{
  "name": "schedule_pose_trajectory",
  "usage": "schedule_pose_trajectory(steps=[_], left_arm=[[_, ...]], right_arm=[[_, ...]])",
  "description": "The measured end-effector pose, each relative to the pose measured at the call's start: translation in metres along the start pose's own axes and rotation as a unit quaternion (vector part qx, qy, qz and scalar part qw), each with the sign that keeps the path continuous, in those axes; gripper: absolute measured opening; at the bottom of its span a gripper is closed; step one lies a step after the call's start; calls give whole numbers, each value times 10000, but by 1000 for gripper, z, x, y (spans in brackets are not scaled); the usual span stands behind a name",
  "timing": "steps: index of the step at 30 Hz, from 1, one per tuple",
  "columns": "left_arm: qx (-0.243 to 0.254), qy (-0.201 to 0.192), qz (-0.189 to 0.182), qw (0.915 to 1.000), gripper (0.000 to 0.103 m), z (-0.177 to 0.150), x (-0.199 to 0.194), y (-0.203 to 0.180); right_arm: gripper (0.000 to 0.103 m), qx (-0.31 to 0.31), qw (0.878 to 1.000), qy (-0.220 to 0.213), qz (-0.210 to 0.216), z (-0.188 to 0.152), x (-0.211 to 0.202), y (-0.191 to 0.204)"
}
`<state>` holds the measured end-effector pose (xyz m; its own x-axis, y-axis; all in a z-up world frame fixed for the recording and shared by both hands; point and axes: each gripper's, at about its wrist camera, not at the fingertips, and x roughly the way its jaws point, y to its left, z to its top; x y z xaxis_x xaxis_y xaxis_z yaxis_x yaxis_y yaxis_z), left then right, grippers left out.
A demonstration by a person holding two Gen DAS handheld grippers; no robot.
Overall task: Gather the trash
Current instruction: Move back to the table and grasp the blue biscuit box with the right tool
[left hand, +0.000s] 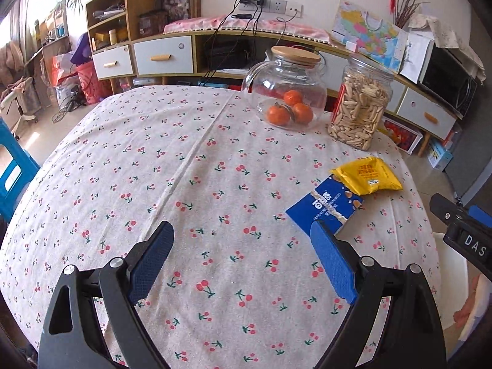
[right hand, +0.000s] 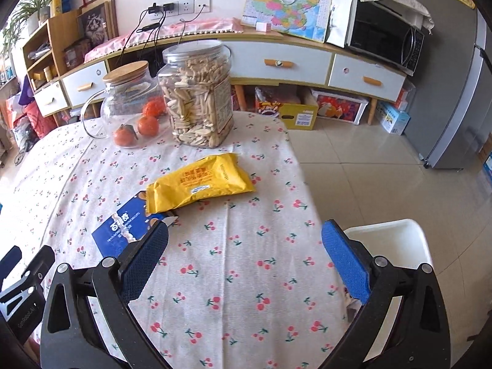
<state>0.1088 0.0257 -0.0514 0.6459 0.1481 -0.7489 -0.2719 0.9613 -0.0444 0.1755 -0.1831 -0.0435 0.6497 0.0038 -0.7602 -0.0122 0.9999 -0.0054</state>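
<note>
Blue-padded fingers of the right tongs [right hand: 244,243] stand wide apart and hold nothing, hovering low above the cherry-print surface [right hand: 240,276]. Take the yellow snack packet [right hand: 200,186] as the landmark: it lies flat just ahead of these tongs, a little to their left. Tucked partly under its near-left end is the blue wrapper [right hand: 120,230], which reaches back until it is just beside the left pad. Beyond the packet stand the jar of seeds [right hand: 196,98] and, left of that, the glass pot with oranges [right hand: 129,107]; neither looks like trash. Off the surface's edge, to the near right of the packet, sits the white bin [right hand: 396,246].

From the left wrist view, the left tongs [left hand: 241,246] are also spread and empty, with the blue wrapper [left hand: 326,207] just past the right pad and the yellow snack packet [left hand: 367,175] beyond it.

The step in hand looks like the first pickup. Since the packet overlaps the wrapper, taking the packet first with the right tongs seems sensible. Come in low and level, straddle one crimped end or the narrow width, and close firmly, because glossy film tends to slip and crumple. Lift clear before swinging towards the bin, so the wrapper beneath is not dragged along, and steer well clear of the jar
</note>
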Motion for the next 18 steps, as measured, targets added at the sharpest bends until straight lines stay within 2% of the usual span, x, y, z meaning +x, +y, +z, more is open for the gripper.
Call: schedule_pose_trajectory(steps=[4,7,10,15,18], left_arm=[[-348,174,7,9992,88,-3,12,27],[-436,194,31,9989,88,-5,15,40],[-544,236,25,9982,88,-6,17,51],[-726,331,20,9968,88,-7,19,67],[-748,286,49,9968,88,-7,17,73]], right_arm=[[96,453,9953,623,594,1,29,18],[96,623,9902,892,870,0,43,36],[96,623,9892,972,907,0,55,56],[96,645,9878,1215,729,-2,80,85],[97,645,9900,1135,525,0,84,96]])
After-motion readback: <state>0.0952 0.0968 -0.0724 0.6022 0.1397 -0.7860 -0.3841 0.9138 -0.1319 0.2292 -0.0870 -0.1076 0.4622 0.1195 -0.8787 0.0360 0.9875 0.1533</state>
